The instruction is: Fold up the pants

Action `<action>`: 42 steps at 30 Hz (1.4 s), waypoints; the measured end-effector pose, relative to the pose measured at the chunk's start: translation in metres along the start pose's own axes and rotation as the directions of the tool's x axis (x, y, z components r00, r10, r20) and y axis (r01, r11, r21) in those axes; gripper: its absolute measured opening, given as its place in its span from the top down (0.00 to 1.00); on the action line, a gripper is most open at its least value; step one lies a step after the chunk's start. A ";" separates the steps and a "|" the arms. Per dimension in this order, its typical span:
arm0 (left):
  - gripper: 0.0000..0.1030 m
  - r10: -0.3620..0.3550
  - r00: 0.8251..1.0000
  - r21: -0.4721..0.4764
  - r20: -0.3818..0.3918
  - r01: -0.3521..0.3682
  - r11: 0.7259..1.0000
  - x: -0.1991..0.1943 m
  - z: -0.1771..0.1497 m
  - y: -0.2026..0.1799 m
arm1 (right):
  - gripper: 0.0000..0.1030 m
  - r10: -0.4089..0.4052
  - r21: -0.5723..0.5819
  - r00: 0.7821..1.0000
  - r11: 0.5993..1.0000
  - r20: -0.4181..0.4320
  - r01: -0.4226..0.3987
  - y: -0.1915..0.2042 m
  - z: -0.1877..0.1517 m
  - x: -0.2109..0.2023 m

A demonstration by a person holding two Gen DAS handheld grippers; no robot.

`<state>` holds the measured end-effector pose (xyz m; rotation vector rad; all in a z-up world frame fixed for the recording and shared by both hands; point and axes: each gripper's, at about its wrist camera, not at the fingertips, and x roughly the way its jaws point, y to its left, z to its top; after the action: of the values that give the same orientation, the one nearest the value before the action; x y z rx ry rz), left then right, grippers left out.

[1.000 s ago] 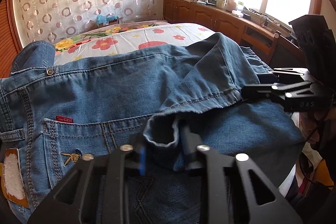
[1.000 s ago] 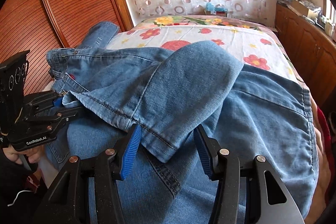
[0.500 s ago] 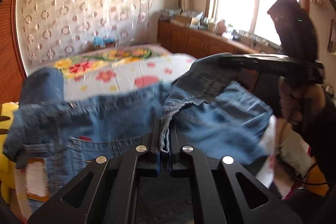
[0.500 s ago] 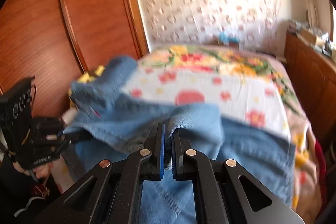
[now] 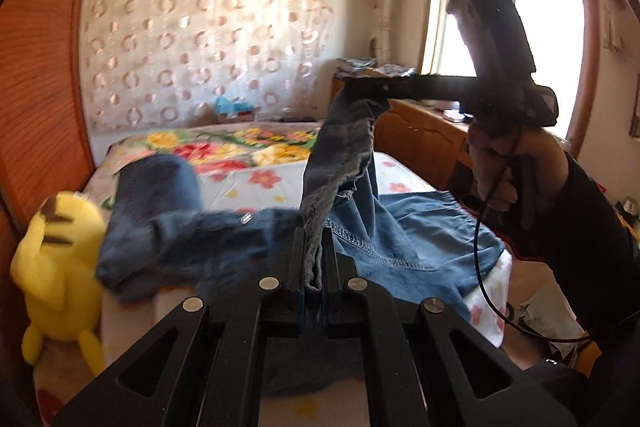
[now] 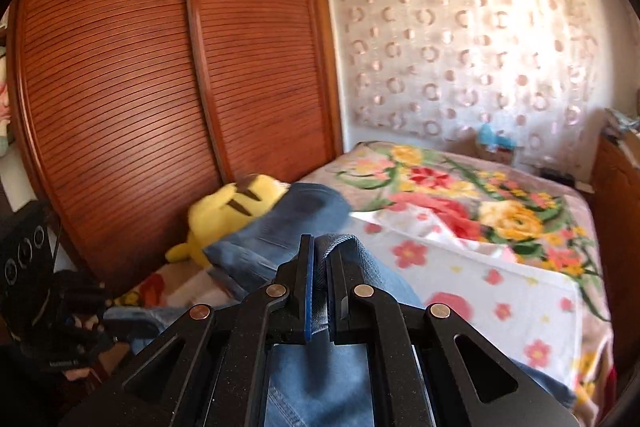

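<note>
Both grippers, left (image 5: 314, 267) and right (image 6: 320, 291), now pinching blue denim pants (image 5: 400, 239) hems, lifting off floral bed (image 6: 500, 267) toward 12 o'clock; probably starting fold.

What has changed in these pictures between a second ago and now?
Both grippers closed on the jeans hems and lifted them off the bed: left gripper and right gripper now pinch denim. The yellow plush toy came into view. The bed stayed put.

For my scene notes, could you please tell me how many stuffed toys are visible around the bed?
1: a yellow plush toy sits at the bed's edge by the wooden wardrobe, beside the lifted jeans. Others may be hidden.
</note>
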<state>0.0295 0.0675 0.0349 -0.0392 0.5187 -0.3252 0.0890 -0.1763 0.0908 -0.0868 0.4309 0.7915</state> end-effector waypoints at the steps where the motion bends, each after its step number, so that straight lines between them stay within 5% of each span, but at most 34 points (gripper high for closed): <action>1: 0.94 0.018 1.000 -0.011 -0.009 -0.018 1.000 -0.002 -0.006 0.008 | 0.96 0.019 -0.001 1.000 1.000 -0.012 -0.019 0.004 0.002 0.010; 14: 0.94 0.120 0.976 -0.144 -0.180 -0.146 0.979 0.022 -0.071 0.074 | 0.95 0.081 -0.032 0.981 0.996 -0.178 -0.088 0.031 0.014 0.159; 16: 0.92 0.122 0.973 -0.146 -0.198 -0.152 0.978 0.027 -0.076 0.075 | 0.83 0.055 -0.030 0.976 0.998 -0.209 -0.062 0.033 0.018 0.171; 17: 0.90 0.125 0.970 -0.143 -0.207 -0.156 0.977 0.030 -0.078 0.075 | 0.65 0.045 -0.034 0.977 0.998 -0.211 -0.053 0.037 0.020 0.173; 19: 0.70 0.136 0.969 -0.139 -0.208 -0.167 0.976 0.031 -0.078 0.076 | 0.50 0.039 -0.029 0.981 0.999 -0.191 -0.046 0.033 0.023 0.167; 21: 0.52 0.135 0.970 -0.145 -0.200 -0.166 0.975 0.029 -0.080 0.079 | 0.48 0.023 -0.026 0.986 0.999 -0.167 -0.028 0.026 0.024 0.156; 27: 0.22 0.153 0.973 -0.149 -0.174 -0.180 0.972 0.027 -0.076 0.083 | 0.48 -0.068 -0.047 0.990 0.997 -0.125 0.062 -0.005 0.008 0.105; 32: 0.22 0.165 0.973 -0.145 -0.163 -0.189 0.971 0.035 -0.071 0.081 | 0.48 -0.122 0.015 0.977 0.992 -0.174 0.126 -0.044 -0.029 0.081; 38: 0.22 0.159 0.976 -0.124 -0.151 -0.179 0.976 0.054 -0.060 0.077 | 0.50 -0.103 0.151 0.954 0.977 -0.281 0.149 -0.086 -0.053 0.111; 42: 0.41 0.158 0.974 -0.104 -0.161 -0.176 0.979 0.073 -0.055 0.082 | 0.53 -0.080 0.197 0.942 0.969 -0.327 0.150 -0.092 -0.059 0.130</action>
<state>0.0862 0.1251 -0.0578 -0.0848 0.6875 -0.1330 0.2144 -0.1680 -0.0237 -0.0324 0.8095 0.6097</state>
